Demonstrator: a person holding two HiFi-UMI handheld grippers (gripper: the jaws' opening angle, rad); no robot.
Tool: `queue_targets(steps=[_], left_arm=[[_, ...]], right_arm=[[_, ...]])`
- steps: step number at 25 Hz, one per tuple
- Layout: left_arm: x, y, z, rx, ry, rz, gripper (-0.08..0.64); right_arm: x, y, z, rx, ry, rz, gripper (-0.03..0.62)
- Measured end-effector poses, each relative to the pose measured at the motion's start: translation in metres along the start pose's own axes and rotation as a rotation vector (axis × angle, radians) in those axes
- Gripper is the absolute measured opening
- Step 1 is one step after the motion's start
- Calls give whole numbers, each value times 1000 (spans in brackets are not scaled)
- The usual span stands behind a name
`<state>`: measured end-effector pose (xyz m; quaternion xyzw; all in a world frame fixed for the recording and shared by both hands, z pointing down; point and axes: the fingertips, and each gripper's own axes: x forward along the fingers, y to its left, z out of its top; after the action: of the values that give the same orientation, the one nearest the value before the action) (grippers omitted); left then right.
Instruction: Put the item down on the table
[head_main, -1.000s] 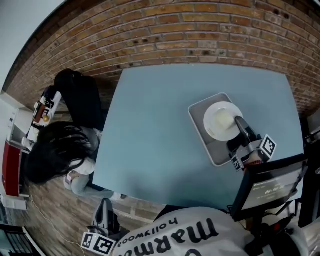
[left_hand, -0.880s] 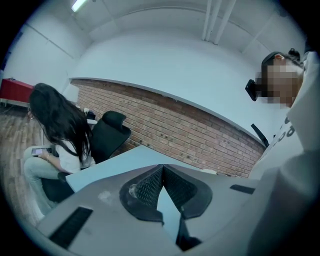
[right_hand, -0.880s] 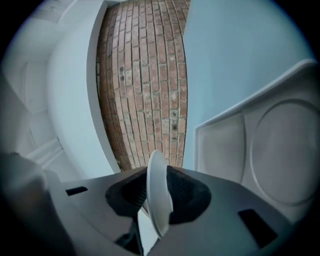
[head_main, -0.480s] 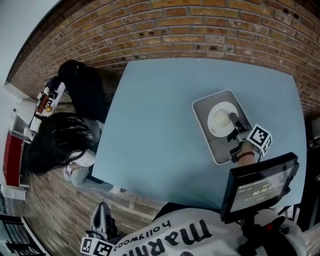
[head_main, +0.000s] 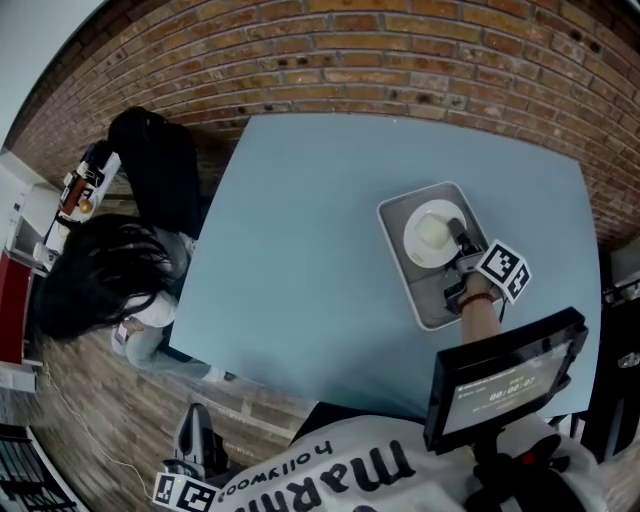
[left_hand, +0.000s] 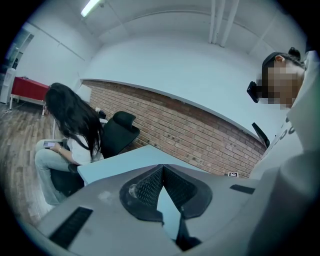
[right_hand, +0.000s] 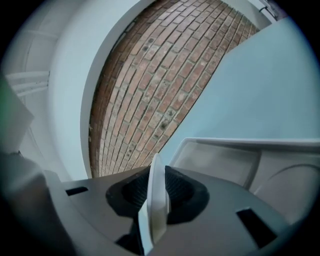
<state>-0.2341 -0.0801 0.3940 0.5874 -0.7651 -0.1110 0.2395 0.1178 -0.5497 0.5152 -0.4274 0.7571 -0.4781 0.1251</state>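
A white plate (head_main: 428, 232) with a pale lump on it lies over the grey tray (head_main: 425, 300) on the right side of the blue table (head_main: 300, 250). My right gripper (head_main: 458, 238) is shut on the plate's near rim. In the right gripper view the white rim (right_hand: 155, 200) is pinched between the ribbed pads, with the tray's wall (right_hand: 220, 145) just beyond. I cannot tell whether the plate rests on the tray. My left gripper (head_main: 200, 432) hangs below the table's near left edge; its jaws (left_hand: 162, 170) are shut on nothing.
A person with long dark hair (head_main: 100, 280) sits at the table's left side beside a black chair (head_main: 160, 180). A dark screen on a stand (head_main: 500, 375) sits near my right arm. A brick wall (head_main: 400, 60) runs behind the table.
My right gripper and the plate have shifted a little left over the tray, and the plate looks smaller, as if lower. The left gripper has stayed low at the left.
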Motion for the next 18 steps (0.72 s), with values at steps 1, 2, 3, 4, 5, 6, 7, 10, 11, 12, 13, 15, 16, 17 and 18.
queue_targets(steps=[1, 2, 3, 4, 5, 6, 7, 10, 11, 12, 13, 15, 16, 17, 18], left_arm=[[1, 1, -1, -5, 0, -4, 8], [2, 2, -1, -10, -1, -6, 8], [4, 3, -1, -18, -3, -8, 8], [5, 4, 0, -28, -7, -10, 8], [7, 5, 0, -39, -10, -12, 8], [7, 5, 0, -50, -12, -14, 8], [7, 5, 0, -58, -11, -14, 8], [8, 6, -3, -73, -11, -12, 8], [9, 7, -3, -80, -11, -12, 8], [10, 7, -4, -89, -10, -13, 7], [11, 7, -4, -96, -9, -14, 8], [15, 5, -6, -99, -3, -17, 8], [17, 4, -7, -98, 0, -20, 8], [20, 3, -8, -99, 2, -23, 8], [22, 3, -9, -101, 3, -26, 8]], right_arm=[[2, 0, 1, -26, -6, -10, 78], [3, -1, 3, -54, -13, -25, 78], [5, -3, 4, -86, -19, -46, 78], [7, -5, 5, -120, -22, -72, 78], [8, -9, 6, -152, -21, -98, 78], [9, -12, 6, -175, -16, -118, 78], [9, -14, 6, -189, -10, -129, 71], [12, -15, 7, -209, 6, -151, 58], [13, -16, 8, -217, 10, -162, 58], [14, -16, 8, -228, 14, -173, 57], [15, -17, 7, -241, 18, -183, 55], [16, -18, 7, -278, 24, -205, 54], [17, -19, 7, -303, 27, -216, 54], [18, -20, 8, -328, 29, -225, 54], [18, -21, 8, -348, 33, -230, 52]])
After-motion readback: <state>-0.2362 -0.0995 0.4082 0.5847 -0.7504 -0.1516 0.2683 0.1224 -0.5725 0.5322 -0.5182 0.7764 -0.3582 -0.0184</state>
